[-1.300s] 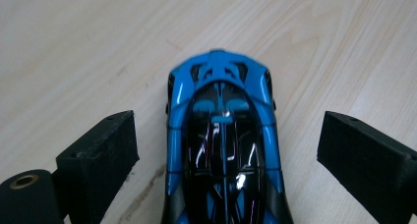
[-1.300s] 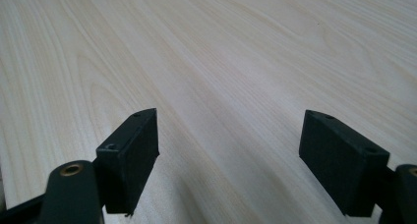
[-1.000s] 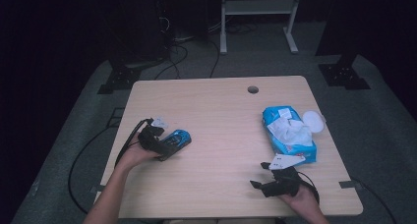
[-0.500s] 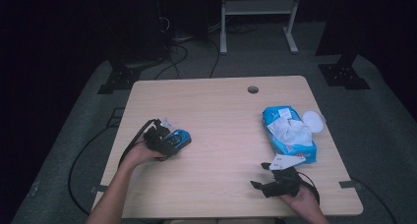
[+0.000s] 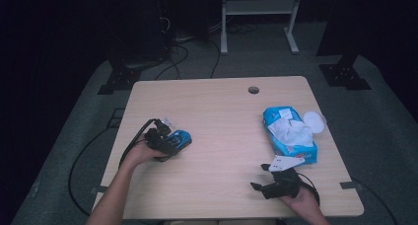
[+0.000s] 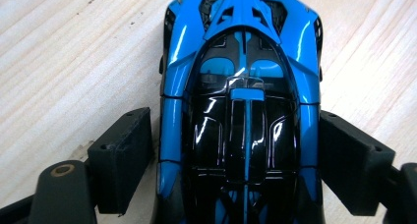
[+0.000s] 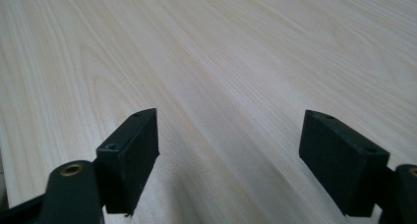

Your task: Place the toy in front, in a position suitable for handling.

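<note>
The blue toy car sat at the table's nine o'clock, between the left gripper's closing, near-touching jaws; rigid, glossy, slippery—grip mid-body. Right gripper gaped empty.

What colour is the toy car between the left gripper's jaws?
Glossy blue with black panels on the toy car; clearest in the left gripper view.
</note>
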